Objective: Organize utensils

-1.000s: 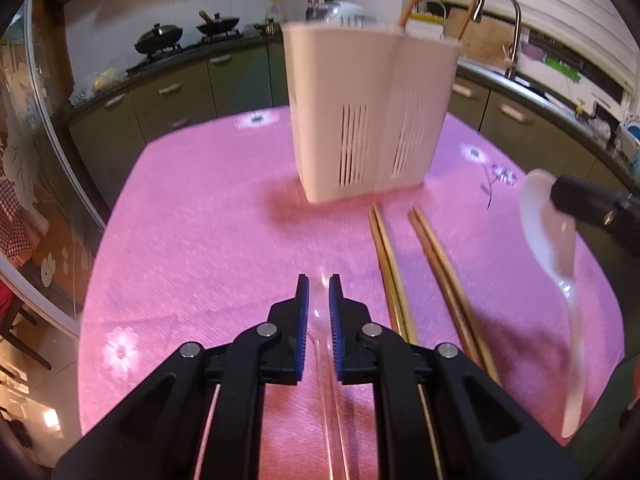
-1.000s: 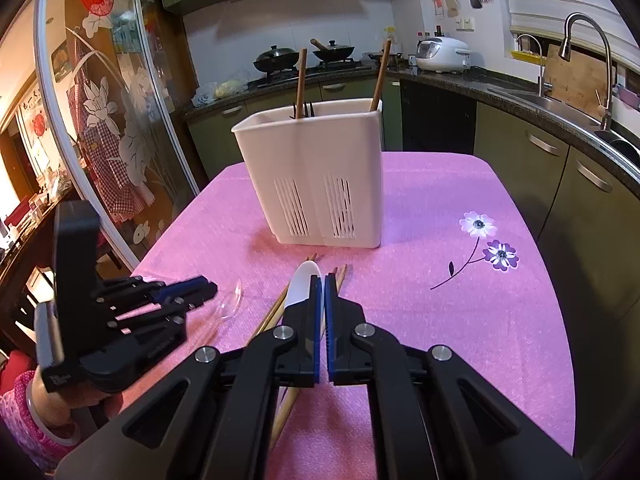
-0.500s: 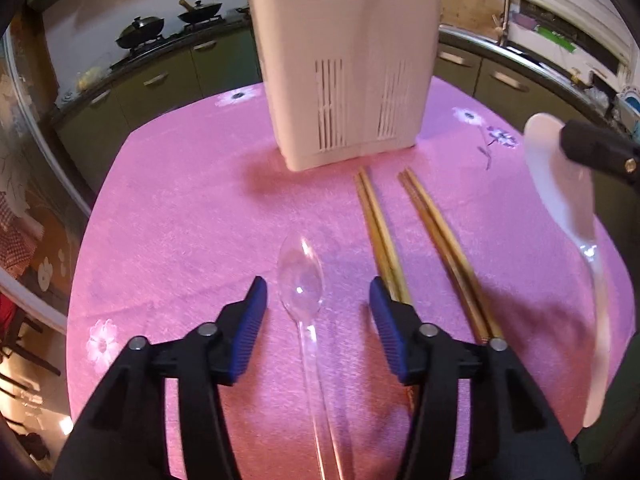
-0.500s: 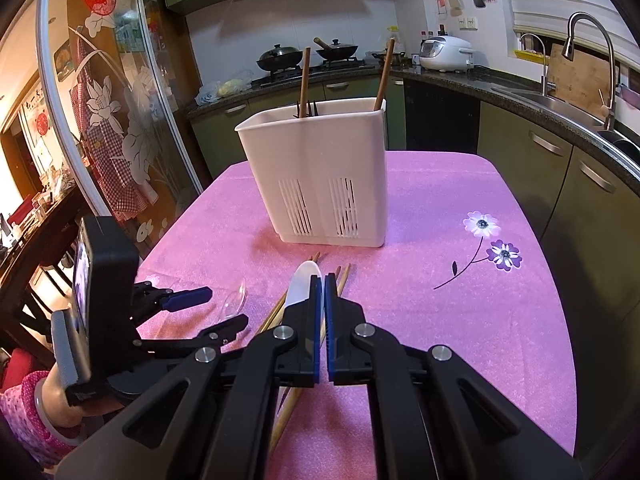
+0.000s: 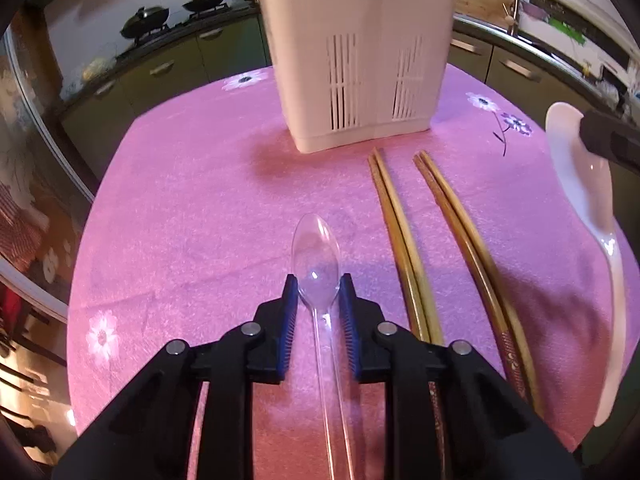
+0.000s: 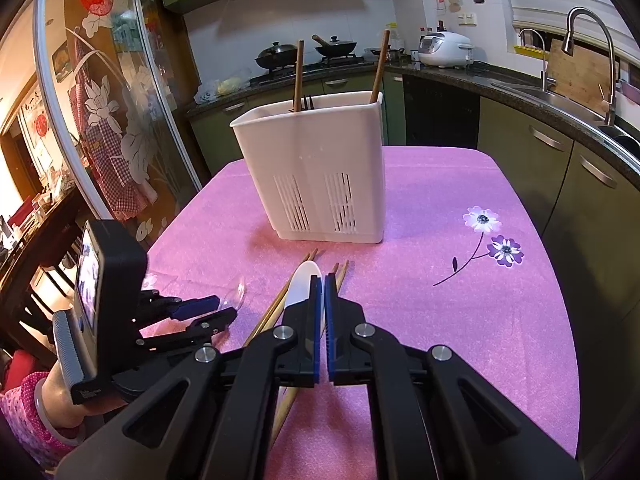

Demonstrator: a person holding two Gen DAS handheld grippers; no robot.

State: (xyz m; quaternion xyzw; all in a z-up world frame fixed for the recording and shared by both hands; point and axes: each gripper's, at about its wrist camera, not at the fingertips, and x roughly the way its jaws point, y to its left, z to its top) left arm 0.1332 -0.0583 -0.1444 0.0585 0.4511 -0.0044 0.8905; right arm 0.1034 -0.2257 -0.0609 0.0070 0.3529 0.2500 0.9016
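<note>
A clear plastic spoon (image 5: 316, 256) lies on the pink tablecloth (image 5: 192, 208), bowl pointing at the white utensil holder (image 5: 356, 60). My left gripper (image 5: 319, 292) is down over it, jaws closing, the blue pads against both sides of the bowl's rear. My right gripper (image 6: 322, 280) hovers shut on a white spoon (image 6: 302, 282); in the left wrist view that white spoon (image 5: 580, 184) hangs with its handle down at the right. Two pairs of wooden chopsticks (image 5: 396, 232) (image 5: 460, 232) lie between the spoons. The holder (image 6: 316, 168) has chopsticks (image 6: 298, 76) standing in it.
The table's edges fall away left and right of the tablecloth (image 6: 460, 320). Green cabinets and a dark counter with a sink tap (image 6: 592, 52) and a stove (image 6: 304, 56) ring the table. A person's sleeve and hand (image 6: 36, 412) hold the left gripper (image 6: 226, 308) at lower left.
My left gripper dropped toward the table, opened wide around the clear spoon, then narrowed onto its bowl. The right gripper with the white spoon stayed put.
</note>
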